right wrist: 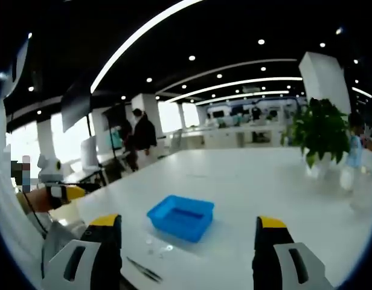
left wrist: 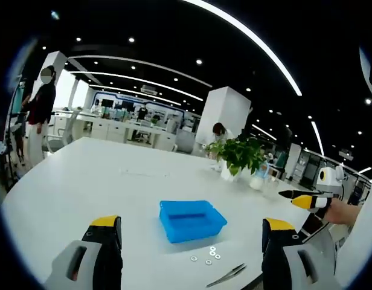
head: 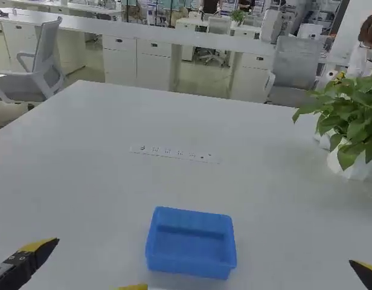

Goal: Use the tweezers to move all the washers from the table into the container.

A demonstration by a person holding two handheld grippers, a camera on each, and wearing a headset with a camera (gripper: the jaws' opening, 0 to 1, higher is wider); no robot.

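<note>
1. Left gripper view: the slim silver metal tweezers (left wrist: pixel 227 275) are seen lying flat on the white table (left wrist: pixel 83 181), at the lower right of the frame. They are just inside the right-hand jaw of the left gripper (left wrist: pixel 190 223), whose yellow-tipped jaws are held wide apart with nothing between them.
2. The long axis of the tweezers is laid slantwise there, from lower left to upper right; which end carries the tips cannot be told.
3. In the right gripper view the tweezers (right wrist: pixel 144 270) are found at the lower left, close to the left-hand jaw of the right gripper (right wrist: pixel 186 222), which is likewise spread open and empty.
4. The tweezers are thus placed between the two grippers, and neither is judged clearly nearer.
5. The small silver ring-shaped washers (left wrist: pixel 208 255) are gathered in a loose cluster just above the tweezers, apart from them, and just below the rectangular blue plastic container (left wrist: pixel 192 219).
6. In the head view the container (head: pixel 189 241) is placed low in the centre of the frame, and no washer is made out inside it.
</note>
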